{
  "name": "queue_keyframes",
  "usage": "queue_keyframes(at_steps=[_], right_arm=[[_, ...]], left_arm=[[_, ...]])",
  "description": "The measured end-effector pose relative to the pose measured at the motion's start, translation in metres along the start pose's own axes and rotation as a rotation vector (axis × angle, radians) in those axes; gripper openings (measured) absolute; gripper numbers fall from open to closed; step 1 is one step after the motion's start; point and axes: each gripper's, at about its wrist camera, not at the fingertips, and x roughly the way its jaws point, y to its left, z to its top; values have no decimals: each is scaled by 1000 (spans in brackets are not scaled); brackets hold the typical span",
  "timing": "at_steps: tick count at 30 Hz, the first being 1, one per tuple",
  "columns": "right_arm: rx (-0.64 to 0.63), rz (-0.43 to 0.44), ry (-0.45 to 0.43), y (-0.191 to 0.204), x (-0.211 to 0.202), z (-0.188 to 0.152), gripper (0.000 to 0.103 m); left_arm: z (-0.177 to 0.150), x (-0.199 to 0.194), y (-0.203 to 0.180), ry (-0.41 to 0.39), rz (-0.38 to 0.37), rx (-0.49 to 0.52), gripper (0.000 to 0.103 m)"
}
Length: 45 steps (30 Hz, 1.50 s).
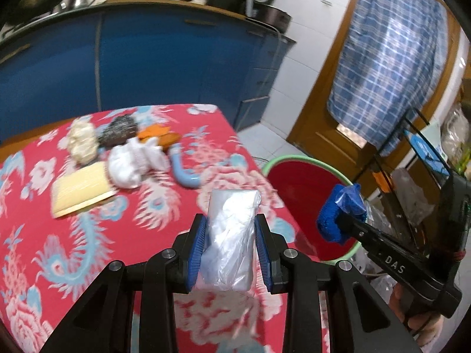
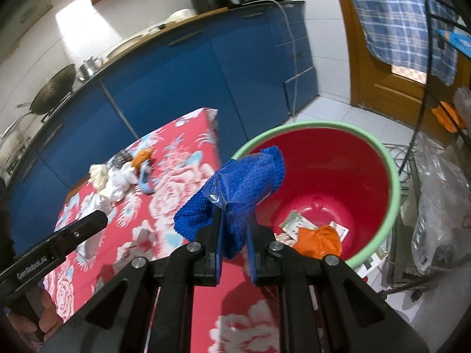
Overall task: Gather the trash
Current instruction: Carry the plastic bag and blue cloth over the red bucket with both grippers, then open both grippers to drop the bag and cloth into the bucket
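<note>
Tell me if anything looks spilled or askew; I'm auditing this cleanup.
Nothing stands out: each gripper holds one piece, the blue knit cloth over the red bin, the clear plastic wrap above the table.

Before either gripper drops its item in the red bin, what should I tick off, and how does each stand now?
1. Right gripper shut on blue cloth: ok.
2. Cloth over the bin opening: cannot tell; in the right wrist view it overlaps the near rim.
3. Left gripper shut on plastic bag: ok.
4. Bag over bin: not ok, over the table.
5. Room in bin: ok, only scraps at the bottom.
6. Table cleared: not ok, sponge and other items remain.
</note>
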Motion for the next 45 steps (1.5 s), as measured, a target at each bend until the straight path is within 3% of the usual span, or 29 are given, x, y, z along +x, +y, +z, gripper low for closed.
queue_keyframes(at_steps=[17, 22, 24, 35, 40, 45], right_arm=[[125, -38, 20, -67, 20, 4, 23], [158, -32, 26, -79, 25, 2, 34], [170, -34, 19, -83, 25, 1, 43], [228, -50, -26, -104, 15, 2, 44], [246, -49, -22, -108, 14, 0, 44], [248, -50, -27, -109, 11, 0, 44]], left_arm=[[22, 55, -72, 74, -38, 126, 34], [22, 72, -84, 102, -36, 148, 34], [22, 78, -88, 110, -37, 154, 34], [21, 97, -107, 140, -61, 179, 36], [19, 97, -114, 143, -63, 192, 55], [19, 93, -113, 136, -46, 193, 56]])
